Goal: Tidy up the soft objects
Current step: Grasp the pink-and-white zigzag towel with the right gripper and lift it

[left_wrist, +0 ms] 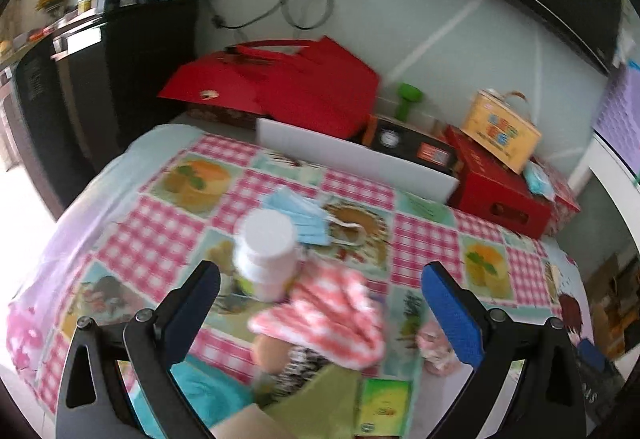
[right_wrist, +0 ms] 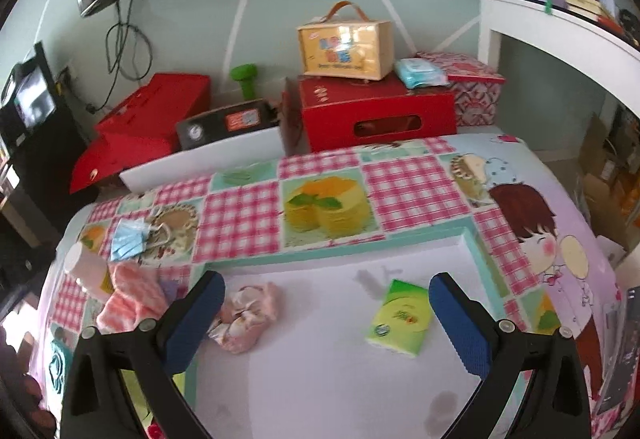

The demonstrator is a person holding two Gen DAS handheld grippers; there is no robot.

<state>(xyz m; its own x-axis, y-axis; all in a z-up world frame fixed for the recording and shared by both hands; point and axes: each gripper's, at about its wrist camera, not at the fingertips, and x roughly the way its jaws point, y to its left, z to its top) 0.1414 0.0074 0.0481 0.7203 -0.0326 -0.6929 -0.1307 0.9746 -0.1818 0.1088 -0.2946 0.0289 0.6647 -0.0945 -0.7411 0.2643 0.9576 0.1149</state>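
Note:
My left gripper [left_wrist: 320, 303] is open and empty above a pink-and-white checked cloth [left_wrist: 324, 315] beside a white bottle [left_wrist: 266, 253]. Blue face masks [left_wrist: 298, 213] lie behind the bottle. A green cloth [left_wrist: 316, 403] and a teal cloth [left_wrist: 208, 389] lie close below. My right gripper [right_wrist: 326, 319] is open and empty above the white part of the table. A pink scrunchie [right_wrist: 250, 315] lies by its left finger, a green tissue pack [right_wrist: 400, 313] by its right finger. The checked cloth [right_wrist: 132, 297], the bottle [right_wrist: 86, 269] and the masks [right_wrist: 128, 239] show at the left.
A patterned cloth covers the table [right_wrist: 404, 179]. Behind it stand a white tray [right_wrist: 200, 159], red boxes [right_wrist: 376, 111], a yellow case [right_wrist: 346, 49], a black box [right_wrist: 224, 125] and a green dumbbell [right_wrist: 246, 79]. A white shelf [right_wrist: 560, 35] is at the right.

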